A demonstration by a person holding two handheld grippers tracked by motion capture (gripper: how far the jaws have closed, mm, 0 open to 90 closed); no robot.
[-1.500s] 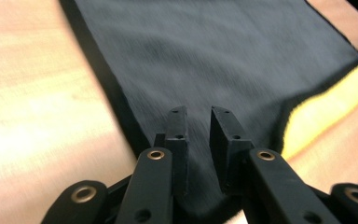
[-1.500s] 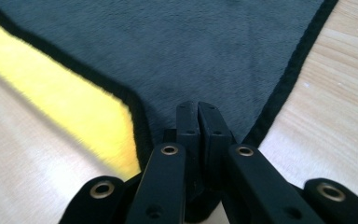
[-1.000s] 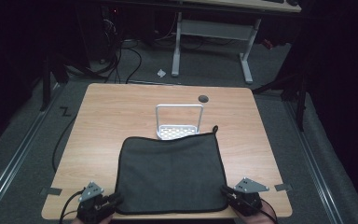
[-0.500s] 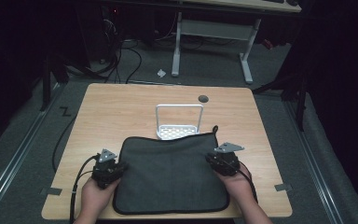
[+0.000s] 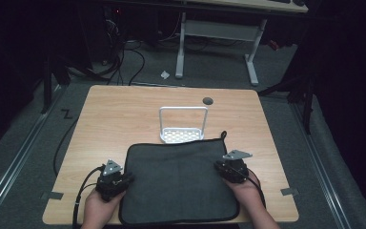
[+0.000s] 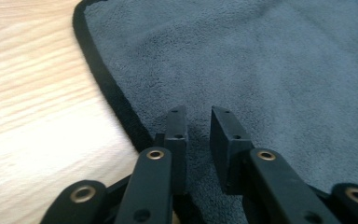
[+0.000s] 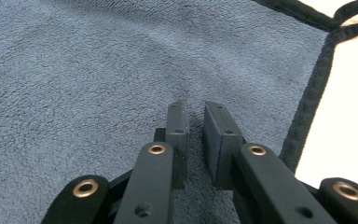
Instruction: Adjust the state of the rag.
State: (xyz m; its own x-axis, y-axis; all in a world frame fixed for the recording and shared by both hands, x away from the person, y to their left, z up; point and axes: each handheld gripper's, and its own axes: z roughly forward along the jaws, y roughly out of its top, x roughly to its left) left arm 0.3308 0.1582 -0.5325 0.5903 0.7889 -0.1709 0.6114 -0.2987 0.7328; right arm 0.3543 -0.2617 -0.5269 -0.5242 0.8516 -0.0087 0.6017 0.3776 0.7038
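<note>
The left tool (image 5: 126,180) rests on the left edge of the dark grey terry cloth with black trim (image 5: 178,179), jaws a narrow gap apart, having just been closing, nothing pinched. The cloth lies flat on the light wooden worktop (image 5: 119,119), near side. The right tool (image 5: 221,168) sits on its right edge, jaws likewise slightly parted and empty.

No text, label, brand or number can be read on anything here. The one sign-like mark is a black Z-shaped strip (image 5: 67,114) on the floor just left of the table (image 5: 124,109).
</note>
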